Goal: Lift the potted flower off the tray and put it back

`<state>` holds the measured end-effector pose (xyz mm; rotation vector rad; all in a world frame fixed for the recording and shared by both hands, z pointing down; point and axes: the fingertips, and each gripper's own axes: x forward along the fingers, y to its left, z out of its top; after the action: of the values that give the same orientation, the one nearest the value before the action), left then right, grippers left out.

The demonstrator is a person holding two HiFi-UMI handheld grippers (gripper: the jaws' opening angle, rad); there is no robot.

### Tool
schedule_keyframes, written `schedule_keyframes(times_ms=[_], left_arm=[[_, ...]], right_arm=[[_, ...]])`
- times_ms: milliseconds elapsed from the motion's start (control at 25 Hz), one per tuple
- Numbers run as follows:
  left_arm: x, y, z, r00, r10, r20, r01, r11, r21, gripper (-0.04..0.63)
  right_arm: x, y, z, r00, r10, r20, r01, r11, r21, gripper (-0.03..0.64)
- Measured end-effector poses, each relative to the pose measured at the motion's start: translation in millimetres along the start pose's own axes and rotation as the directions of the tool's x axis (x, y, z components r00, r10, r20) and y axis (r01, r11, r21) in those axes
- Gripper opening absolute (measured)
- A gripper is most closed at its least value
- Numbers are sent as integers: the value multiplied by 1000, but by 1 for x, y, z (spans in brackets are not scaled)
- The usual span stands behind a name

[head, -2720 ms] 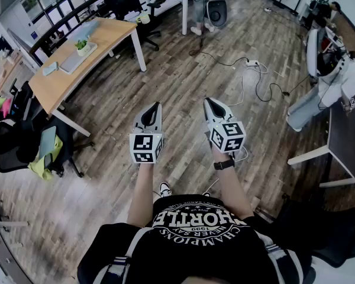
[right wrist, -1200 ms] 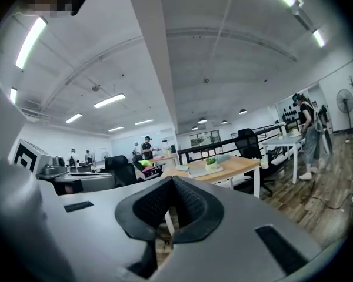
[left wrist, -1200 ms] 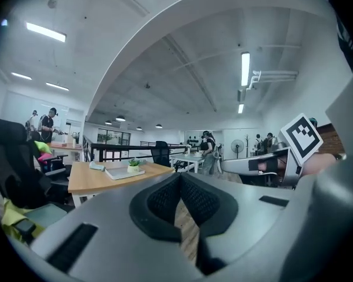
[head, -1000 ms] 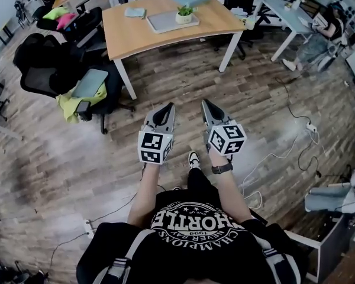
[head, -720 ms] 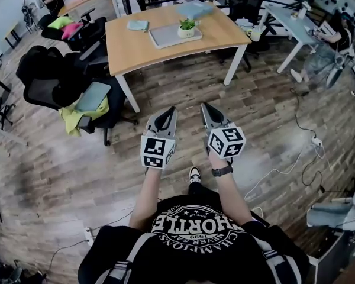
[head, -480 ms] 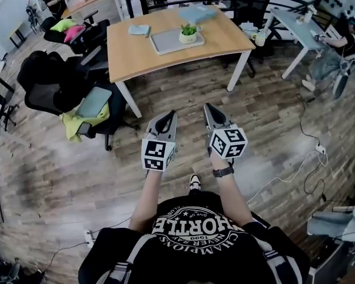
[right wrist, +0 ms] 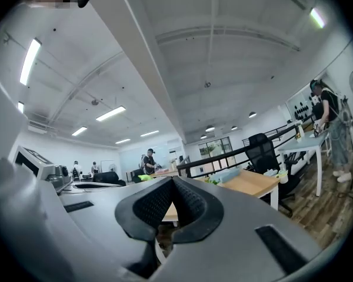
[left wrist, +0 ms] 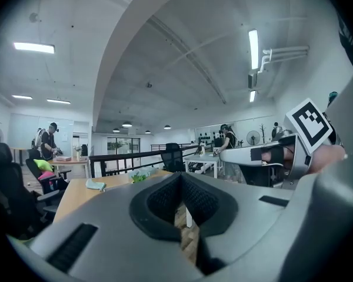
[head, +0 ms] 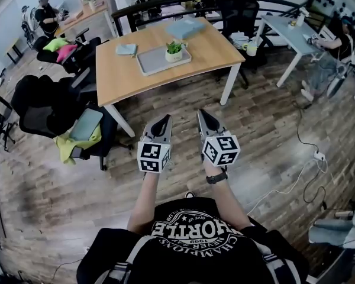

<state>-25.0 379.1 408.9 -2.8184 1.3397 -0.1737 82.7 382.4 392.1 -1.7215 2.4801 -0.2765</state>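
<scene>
A small potted plant (head: 174,51) in a white pot stands on a grey tray (head: 155,60) on the wooden table (head: 130,76), far ahead of me. My left gripper (head: 164,120) and right gripper (head: 202,115) are held side by side over the wood floor, well short of the table, both shut and empty. In the left gripper view the green leaves of the plant (left wrist: 140,176) peek over the shut jaws. The plant (right wrist: 210,180) shows small on the table in the right gripper view.
A teal cloth (head: 126,49) and a light-blue flat item (head: 185,27) lie on the table. Black office chairs (head: 53,108), one with a tablet and yellow-green cloth, stand left. A white desk (head: 290,25) and a seated person are at the right. Cables (head: 296,176) trail over the floor.
The view has swung towards the wooden table, and the table now sits closer and more centred ahead. Both grippers stayed shut and side by side.
</scene>
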Motion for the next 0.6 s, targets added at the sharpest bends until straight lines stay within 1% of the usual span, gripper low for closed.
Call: schedule_keyframes(times_ms=[80, 200, 280, 400, 480, 600], left_arm=[[18, -5, 8, 1000, -5, 4, 5, 1000, 8, 20], [30, -11, 8, 1000, -1, -6, 1, 1000, 18, 20], [39, -8, 1, 1000, 4, -19, -3, 1000, 5, 20], [51, -1, -5, 1000, 29, 0, -29, 999, -27, 20], [62, 0, -7, 999, 31, 13, -31, 999, -27, 20], [80, 4, -16, 1000, 29, 7, -29, 999, -37, 20]], right_arm=[[6, -20, 9, 1000, -2, 12, 2, 1000, 7, 17], [10, -45, 5, 1000, -20, 4, 20, 999, 34, 17], [13, -56, -2, 1000, -28, -11, 28, 998, 61, 17], [21, -67, -15, 999, -26, -37, 28, 997, 72, 17], [30, -77, -22, 999, -22, -50, 26, 996, 83, 17], [48, -87, -27, 998, -9, -65, 15, 997, 81, 17]])
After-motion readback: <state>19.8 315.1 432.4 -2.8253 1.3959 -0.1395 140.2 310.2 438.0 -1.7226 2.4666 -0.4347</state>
